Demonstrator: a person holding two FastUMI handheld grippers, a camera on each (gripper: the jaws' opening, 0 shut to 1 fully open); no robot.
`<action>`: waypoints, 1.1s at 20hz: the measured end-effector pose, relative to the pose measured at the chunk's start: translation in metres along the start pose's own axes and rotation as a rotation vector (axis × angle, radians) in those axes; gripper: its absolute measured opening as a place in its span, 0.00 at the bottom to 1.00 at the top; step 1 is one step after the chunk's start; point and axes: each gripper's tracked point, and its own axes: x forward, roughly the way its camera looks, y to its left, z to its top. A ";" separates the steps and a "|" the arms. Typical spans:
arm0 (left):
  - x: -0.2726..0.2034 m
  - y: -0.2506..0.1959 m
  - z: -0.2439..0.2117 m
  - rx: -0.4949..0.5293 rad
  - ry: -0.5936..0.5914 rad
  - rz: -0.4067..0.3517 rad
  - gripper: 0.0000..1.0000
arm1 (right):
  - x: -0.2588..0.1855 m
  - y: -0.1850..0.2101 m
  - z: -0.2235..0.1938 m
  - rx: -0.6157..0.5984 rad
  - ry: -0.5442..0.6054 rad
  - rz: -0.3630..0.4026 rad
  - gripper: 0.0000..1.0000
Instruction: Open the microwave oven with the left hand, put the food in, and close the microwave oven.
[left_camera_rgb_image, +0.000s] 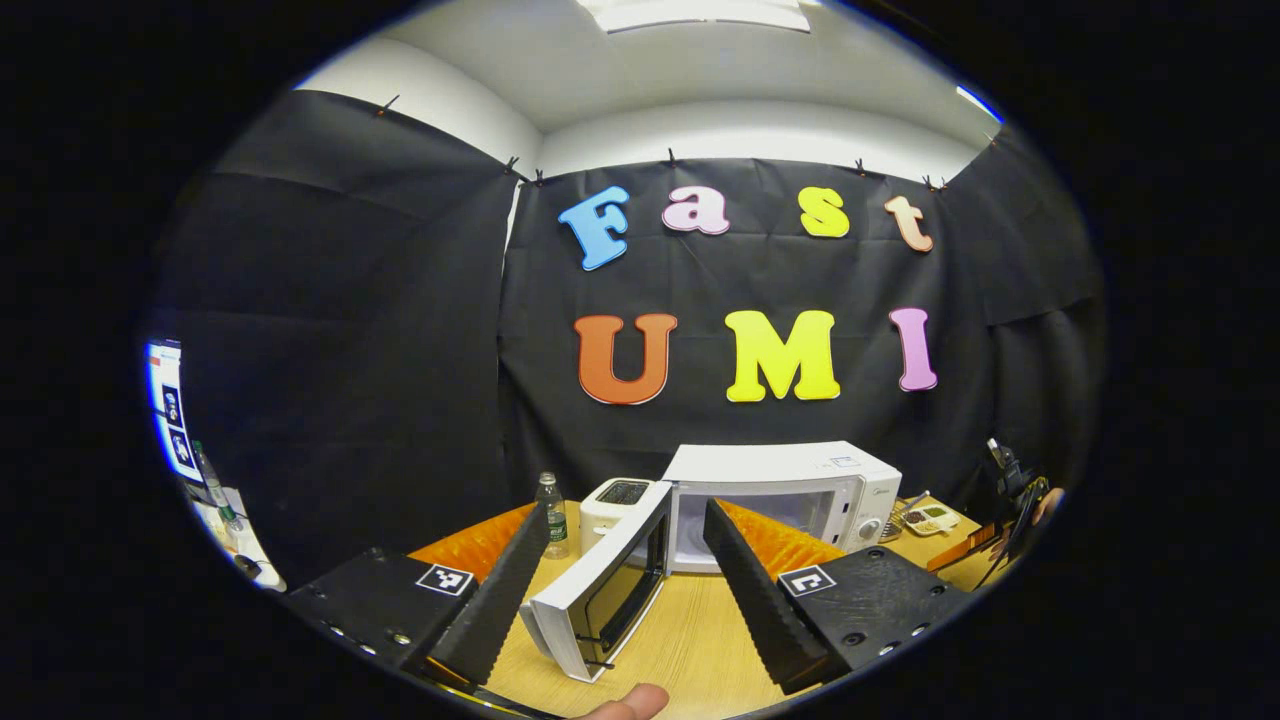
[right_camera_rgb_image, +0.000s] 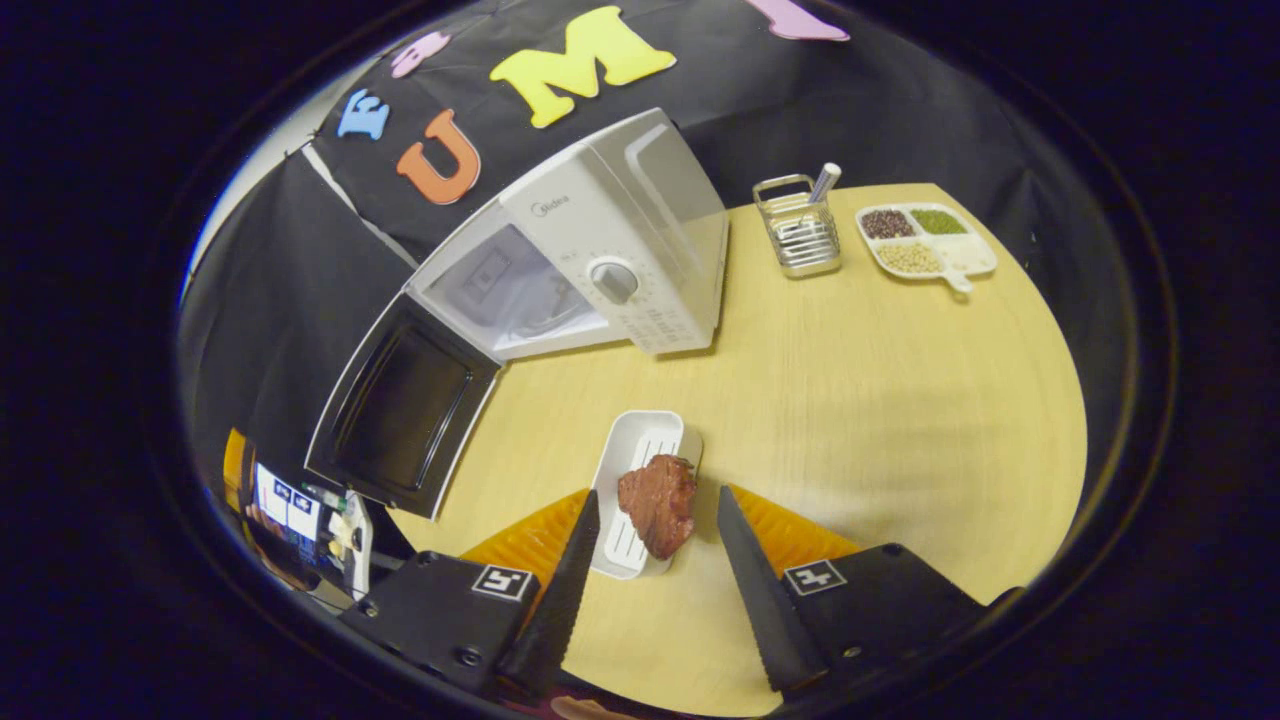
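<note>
Standing ajar on the wooden table (right_camera_rgb_image: 850, 400), the microwave door (right_camera_rgb_image: 400, 410) hangs swung wide, left gripper (left_camera_rgb_image: 625, 570) spread and empty behind it. To its right, the right gripper (right_camera_rgb_image: 650, 560), jaws apart and gripping nothing, straddles the white tray (right_camera_rgb_image: 640, 450) bearing the meat (right_camera_rgb_image: 657, 500), apparently readying a pickup toward the microwave (right_camera_rgb_image: 590, 250).

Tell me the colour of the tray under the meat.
White: the ridged tray holding the reddish-brown meat shows best in the right gripper view.
</note>
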 end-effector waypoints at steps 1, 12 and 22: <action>-0.002 -0.003 -0.003 0.001 0.008 -0.008 0.95 | 0.003 -0.004 0.001 0.037 -0.003 0.002 0.72; -0.015 -0.015 -0.012 0.033 0.026 -0.040 0.95 | 0.005 0.020 -0.028 0.029 0.044 0.099 0.03; -0.008 -0.011 -0.028 -0.002 0.044 -0.043 0.95 | -0.043 0.085 -0.007 -0.577 -0.302 -0.209 0.13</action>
